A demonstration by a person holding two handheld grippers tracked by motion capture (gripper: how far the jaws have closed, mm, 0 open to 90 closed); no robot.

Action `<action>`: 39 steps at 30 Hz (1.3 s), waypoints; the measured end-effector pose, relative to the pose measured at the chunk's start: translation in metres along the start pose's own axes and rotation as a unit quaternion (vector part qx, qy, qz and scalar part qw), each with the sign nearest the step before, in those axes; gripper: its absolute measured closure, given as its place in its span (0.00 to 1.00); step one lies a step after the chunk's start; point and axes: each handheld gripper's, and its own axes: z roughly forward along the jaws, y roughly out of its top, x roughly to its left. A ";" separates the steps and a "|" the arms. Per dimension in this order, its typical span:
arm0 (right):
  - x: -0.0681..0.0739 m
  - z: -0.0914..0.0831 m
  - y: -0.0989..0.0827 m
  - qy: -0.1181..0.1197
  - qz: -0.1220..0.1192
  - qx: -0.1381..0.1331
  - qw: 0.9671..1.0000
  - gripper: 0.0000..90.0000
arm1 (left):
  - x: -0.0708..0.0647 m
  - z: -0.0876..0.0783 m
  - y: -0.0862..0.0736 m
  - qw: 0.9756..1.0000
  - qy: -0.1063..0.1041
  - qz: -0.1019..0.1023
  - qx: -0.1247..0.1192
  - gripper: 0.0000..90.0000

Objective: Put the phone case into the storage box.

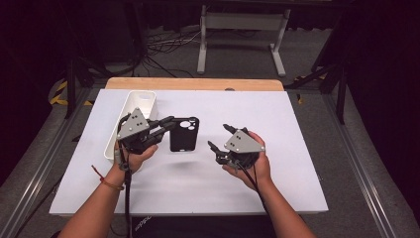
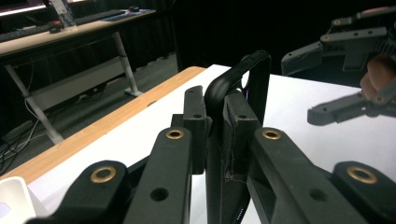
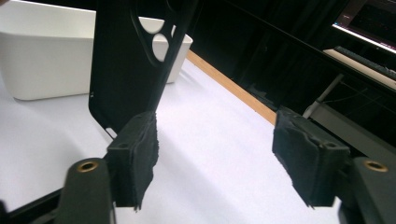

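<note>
While the left gripper [image 1: 166, 124] pinches the near edge of the black phone case [image 1: 184, 134], the case hangs above the white table [image 1: 277, 119], casting a soft shadow below it. From the left gripper view, the 2 black jaws press together on the case's rim [image 2: 254, 79], with the case standing on edge between the pads. The right gripper [image 1: 221, 137] sits just to the right of the case, apart from it, jaws spread with nothing between them; the right gripper view shows the left pad [image 3: 135, 156] close below the case's lower corner [image 3: 121, 70] and the right pad well off to the side. Whether that left pad touches the case cannot be told.

Behind the left hand [image 1: 136, 156] stands a long white bin [image 1: 141, 99], its near end hidden by the gripper's grey plate. It lies just left of the case and near the left gripper's path on that side. At the far edge runs a wooden strip [image 1: 198, 84], and beyond it a grey desk frame [image 1: 242, 34] on the floor. Table surface to the right of the right hand [image 1: 257, 163] lies bare.
</note>
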 end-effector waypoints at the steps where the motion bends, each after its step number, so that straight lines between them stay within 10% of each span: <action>1: 0.000 -0.001 -0.003 0.001 0.001 0.000 1.000 0.33 | 0.000 0.000 0.000 1.000 0.000 -0.001 0.000 0.91; 12: -0.002 -0.014 -0.028 -0.004 0.014 -0.003 1.000 0.16 | 0.001 -0.001 0.001 1.000 0.001 0.000 -0.006 0.91; 39: -0.007 -0.045 -0.067 -0.015 0.020 0.000 1.000 0.15 | 0.010 -0.007 0.003 1.000 0.003 -0.006 -0.016 0.91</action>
